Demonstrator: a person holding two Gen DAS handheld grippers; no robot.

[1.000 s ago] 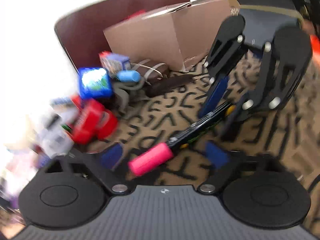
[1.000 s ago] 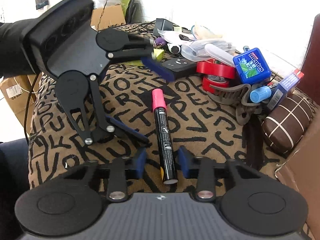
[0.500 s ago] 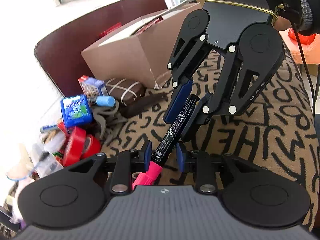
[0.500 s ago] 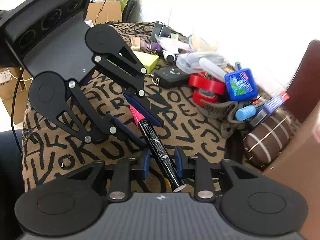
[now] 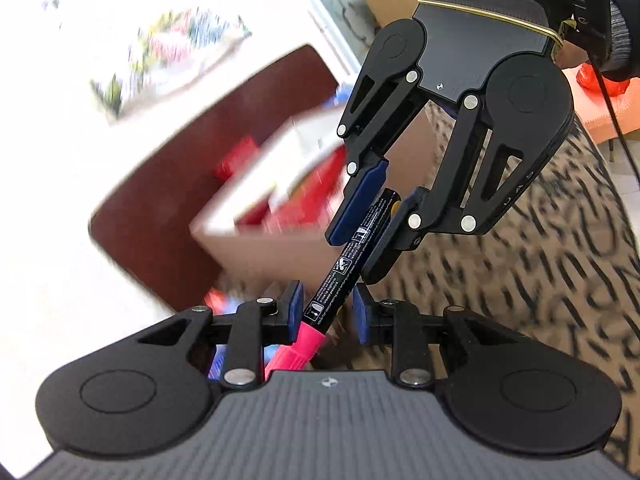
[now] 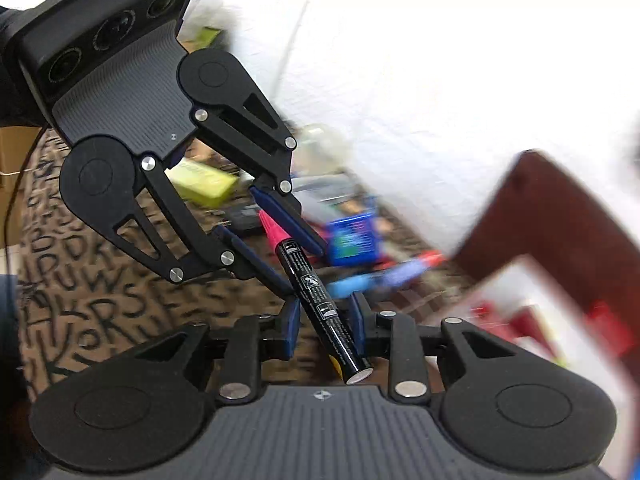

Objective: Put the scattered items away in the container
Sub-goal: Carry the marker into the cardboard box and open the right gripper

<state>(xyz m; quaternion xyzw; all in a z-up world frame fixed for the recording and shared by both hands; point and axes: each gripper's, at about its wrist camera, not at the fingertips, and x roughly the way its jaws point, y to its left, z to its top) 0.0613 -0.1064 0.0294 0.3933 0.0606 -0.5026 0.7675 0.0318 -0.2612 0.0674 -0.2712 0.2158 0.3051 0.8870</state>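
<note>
Here, nearest in the left wrist view, the left gripper (image 5: 326, 314) has its blue fingers (image 5: 294, 306) set narrowly around the pink cap end of a black marker (image 5: 352, 258). One pad appears to touch the cap; the other shows a small gap, so a firm hold cannot be told. The marker runs up toward 1 o'clock, where the right gripper (image 5: 370, 220) has its fingers closed on the black barrel near its tail.

In the right wrist view the same marker (image 6: 320, 300) passes between the right gripper's (image 6: 324, 320) fingers, its flat tail end nearest the camera, its pink cap pointing to 11 o'clock into the left gripper (image 6: 272, 232).

Farther off lies a brown letter-patterned cloth (image 6: 100, 300). At 3 o'clock is the blurred rim of a cardboard box (image 6: 560, 320) — red things show inside. At 1 o'clock beyond the marker, a blue packet (image 6: 352, 236) lies among smeared clutter.
</note>
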